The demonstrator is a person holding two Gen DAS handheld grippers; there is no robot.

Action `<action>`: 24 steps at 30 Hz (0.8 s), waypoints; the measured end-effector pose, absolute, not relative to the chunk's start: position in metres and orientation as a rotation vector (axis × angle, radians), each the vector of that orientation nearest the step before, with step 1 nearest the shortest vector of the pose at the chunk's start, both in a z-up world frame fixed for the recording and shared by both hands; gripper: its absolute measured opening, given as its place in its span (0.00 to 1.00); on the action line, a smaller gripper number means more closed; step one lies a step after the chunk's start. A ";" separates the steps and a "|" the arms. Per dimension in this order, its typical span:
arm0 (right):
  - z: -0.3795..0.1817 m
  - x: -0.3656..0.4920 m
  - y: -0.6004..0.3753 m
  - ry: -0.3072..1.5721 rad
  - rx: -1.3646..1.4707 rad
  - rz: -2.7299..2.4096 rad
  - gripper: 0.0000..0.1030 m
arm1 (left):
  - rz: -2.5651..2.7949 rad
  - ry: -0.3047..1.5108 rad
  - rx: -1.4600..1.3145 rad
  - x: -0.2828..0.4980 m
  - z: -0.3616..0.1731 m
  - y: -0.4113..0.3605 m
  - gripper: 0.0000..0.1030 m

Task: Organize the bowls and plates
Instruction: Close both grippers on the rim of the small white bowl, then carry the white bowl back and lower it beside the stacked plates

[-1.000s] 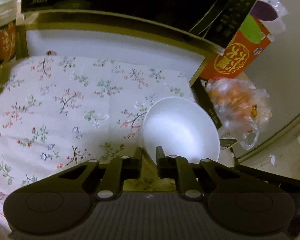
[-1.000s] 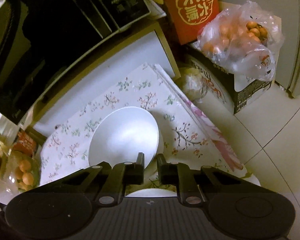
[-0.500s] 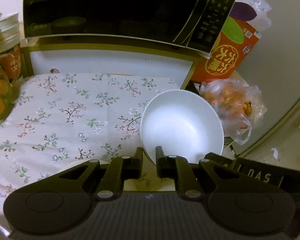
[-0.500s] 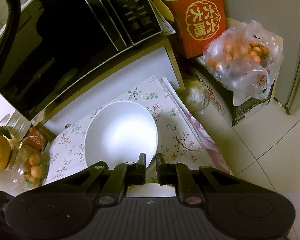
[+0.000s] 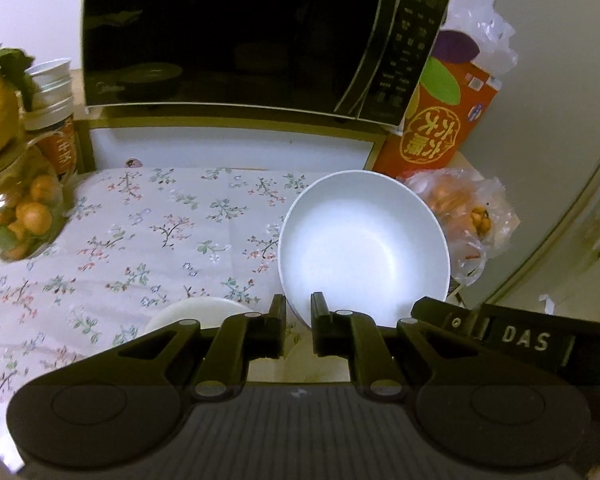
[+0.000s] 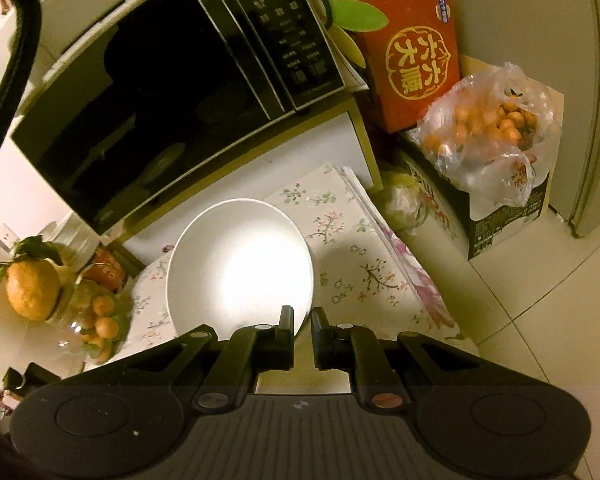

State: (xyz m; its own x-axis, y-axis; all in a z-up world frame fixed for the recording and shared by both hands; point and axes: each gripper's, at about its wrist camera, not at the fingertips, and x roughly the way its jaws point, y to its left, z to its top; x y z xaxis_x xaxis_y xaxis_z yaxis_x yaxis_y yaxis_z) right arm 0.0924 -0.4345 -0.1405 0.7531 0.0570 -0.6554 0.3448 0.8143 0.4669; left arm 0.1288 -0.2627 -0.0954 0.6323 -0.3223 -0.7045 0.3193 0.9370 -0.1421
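Ahead of left gripper [image 5: 298, 307], left wrist view: white bowl [image 5: 364, 248] gripped by near rim, fingers clamped on rim, bowl raised over floral cloth [image 5: 148, 236]. Small white dish [image 5: 196, 314] on cloth just left of fingers. Microwave [image 5: 236, 36] beyond; red box [image 5: 444, 120] and bag of oranges [image 5: 460, 216] to right.

Right wrist view: right gripper [image 6: 302, 320] clamped on near rim of same bowl [image 6: 240, 268]. Microwave [image 6: 160, 92] beyond-left, bag of oranges [image 6: 488, 136] far right, jar of fruit [image 6: 96, 316] to left.

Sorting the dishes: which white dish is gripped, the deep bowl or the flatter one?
The deep white bowl, its rim in the left gripper; the flatter dish lies below.
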 end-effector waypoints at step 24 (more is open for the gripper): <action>-0.119 0.003 -0.386 0.765 0.555 -0.067 0.07 | -0.358 0.888 -0.044 0.038 -0.088 -0.215 0.10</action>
